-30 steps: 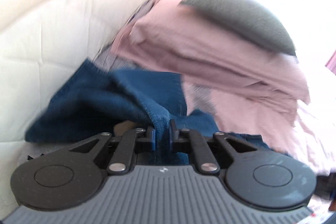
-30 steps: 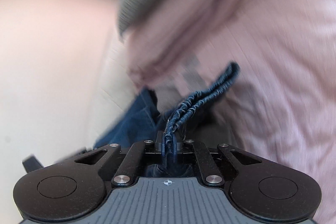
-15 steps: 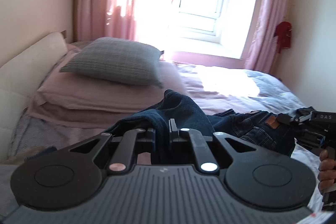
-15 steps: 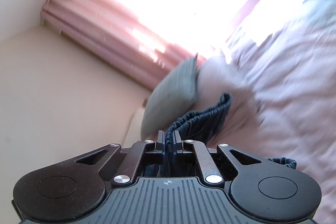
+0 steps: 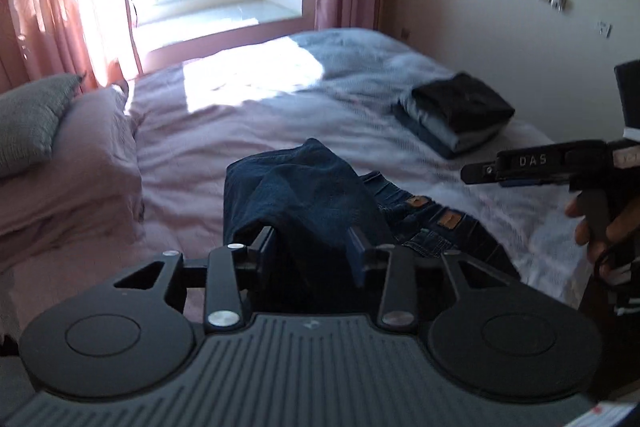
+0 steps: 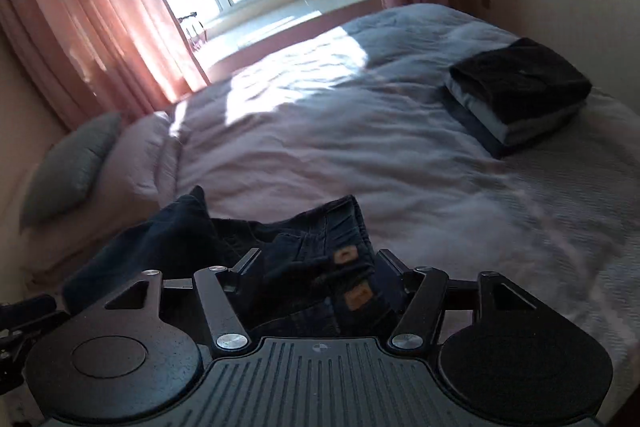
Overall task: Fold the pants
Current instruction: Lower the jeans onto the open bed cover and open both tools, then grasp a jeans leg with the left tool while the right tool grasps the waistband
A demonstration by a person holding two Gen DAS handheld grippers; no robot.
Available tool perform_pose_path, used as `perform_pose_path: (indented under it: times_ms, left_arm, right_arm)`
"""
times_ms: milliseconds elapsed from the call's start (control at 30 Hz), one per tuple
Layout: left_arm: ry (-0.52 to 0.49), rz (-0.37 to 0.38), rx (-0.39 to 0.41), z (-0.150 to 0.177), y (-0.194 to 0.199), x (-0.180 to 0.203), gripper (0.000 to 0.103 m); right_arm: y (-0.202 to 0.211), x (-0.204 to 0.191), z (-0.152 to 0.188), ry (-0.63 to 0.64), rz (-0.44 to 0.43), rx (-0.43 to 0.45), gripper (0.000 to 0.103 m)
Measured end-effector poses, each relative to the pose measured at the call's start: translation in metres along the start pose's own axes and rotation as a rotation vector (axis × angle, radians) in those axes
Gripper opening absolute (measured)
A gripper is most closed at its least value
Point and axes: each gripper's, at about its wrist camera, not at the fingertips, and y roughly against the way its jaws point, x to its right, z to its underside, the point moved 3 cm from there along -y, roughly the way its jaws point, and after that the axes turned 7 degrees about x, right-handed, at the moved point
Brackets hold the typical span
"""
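Dark blue jeans [image 5: 304,195] lie in a rumpled heap on the pink bed cover [image 5: 248,115], close in front of both grippers. My left gripper [image 5: 311,247] is open, and a fold of the denim sags loosely between its spread fingers. My right gripper [image 6: 318,267] is open too, its fingers standing either side of the jeans [image 6: 320,247] where the waistband shows two tan leather patches. In the left wrist view the right gripper [image 5: 476,174] appears side-on at the right edge, held by a hand [image 5: 600,227].
A stack of folded clothes [image 5: 456,115] [image 6: 520,95] sits at the far right of the bed. A grey cushion [image 5: 28,123] rests on pink pillows [image 5: 80,163] at the left. Pink curtains and a window lie beyond; a wall runs along the right.
Both grippers were shut on the jeans and swung from the pillow end toward the bed's middle. Now both have opened and the jeans rest heaped on the cover.
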Motion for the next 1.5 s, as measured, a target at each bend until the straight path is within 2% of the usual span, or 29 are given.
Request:
perform_pose_path:
  times_ms: [133,233,367,433,533,633,733,933,1233,1500]
  left_arm:
    - [0.057,-0.009,-0.144,0.054,-0.023,0.023,0.040]
    - [0.081,-0.041,-0.224,0.084,-0.010,0.018,0.043]
    - [0.090,-0.082,-0.294,0.096,0.016,0.018,0.045]
    - [0.075,-0.096,-0.298,0.097,0.026,0.019,0.050]
    - [0.040,-0.103,-0.284,0.096,0.037,0.019,0.051]
    - [0.019,-0.088,-0.269,0.099,0.045,0.020,0.052]
    - [-0.005,-0.061,-0.243,0.102,0.055,0.018,0.057]
    - [-0.026,-0.039,-0.224,0.110,0.065,0.010,0.057]
    - [-0.038,-0.040,-0.219,0.106,0.066,0.013,0.058]
    - [0.038,-0.130,-0.236,0.097,0.037,0.036,0.059]
  right_arm:
    - [-0.004,0.029,0.055,-0.048,0.005,-0.156,0.059]
    - [0.004,0.056,0.085,-0.053,0.009,-0.242,0.059]
    - [0.014,0.063,0.114,-0.087,-0.009,-0.297,0.059]
    - [0.024,0.061,0.123,-0.093,-0.009,-0.310,0.059]
    - [0.032,0.049,0.137,-0.091,-0.003,-0.308,0.059]
    - [0.048,0.036,0.147,-0.093,0.000,-0.280,0.059]
    - [0.058,0.029,0.160,-0.111,0.032,-0.260,0.059]
    - [0.071,0.022,0.182,-0.157,0.056,-0.267,0.059]
    - [0.071,0.033,0.174,-0.150,0.052,-0.245,0.059]
    - [0.033,0.071,0.142,-0.042,-0.027,-0.304,0.059]
